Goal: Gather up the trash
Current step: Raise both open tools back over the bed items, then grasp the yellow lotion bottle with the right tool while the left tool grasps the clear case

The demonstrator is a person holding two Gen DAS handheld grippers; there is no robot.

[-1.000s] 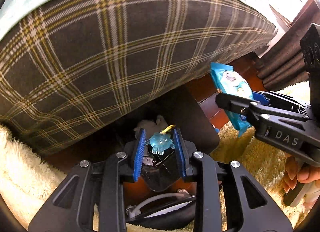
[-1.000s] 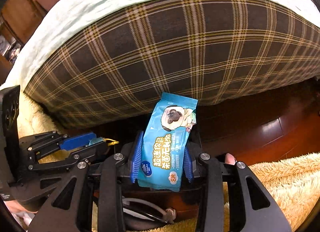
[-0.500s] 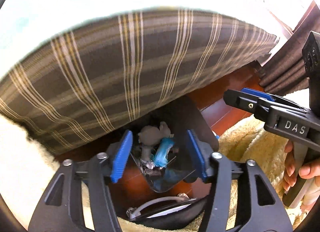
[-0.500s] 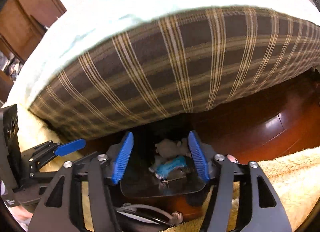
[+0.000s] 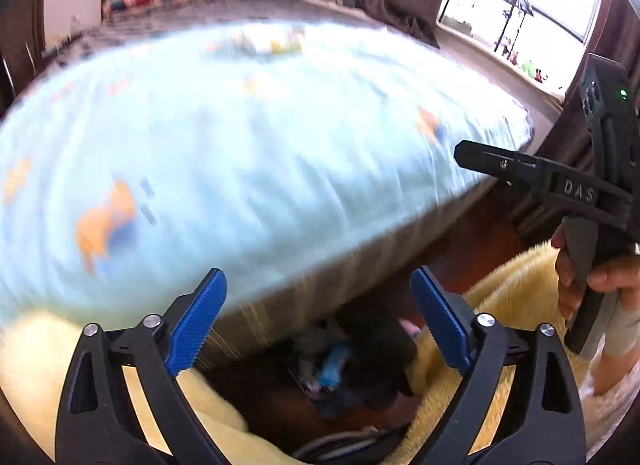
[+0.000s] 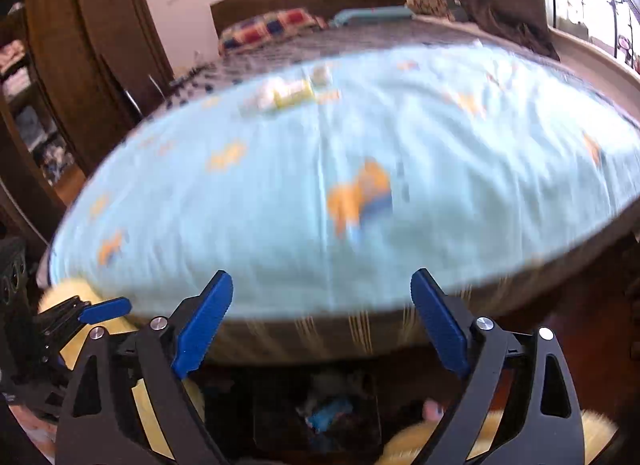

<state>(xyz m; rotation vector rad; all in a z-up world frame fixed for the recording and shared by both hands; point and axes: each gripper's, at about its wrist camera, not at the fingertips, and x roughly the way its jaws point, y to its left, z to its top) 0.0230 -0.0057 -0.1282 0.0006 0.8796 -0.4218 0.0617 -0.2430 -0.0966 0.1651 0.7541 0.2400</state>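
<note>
While opening, hand-held grippers (image 5: 318, 319) (both empty)

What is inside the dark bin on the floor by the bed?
In the bin a blue wrapper and greyish crumpled trash show. Blur and the bin's dark walls hide anything deeper; no other piece can be told.

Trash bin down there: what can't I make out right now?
- Trash bin contents, left wrist view: motion blur; only a blue scrap shows.
- Bin, right wrist view: dark, blurred, its sides behind the right tool.
- Small items on the bed: blurred.
</note>
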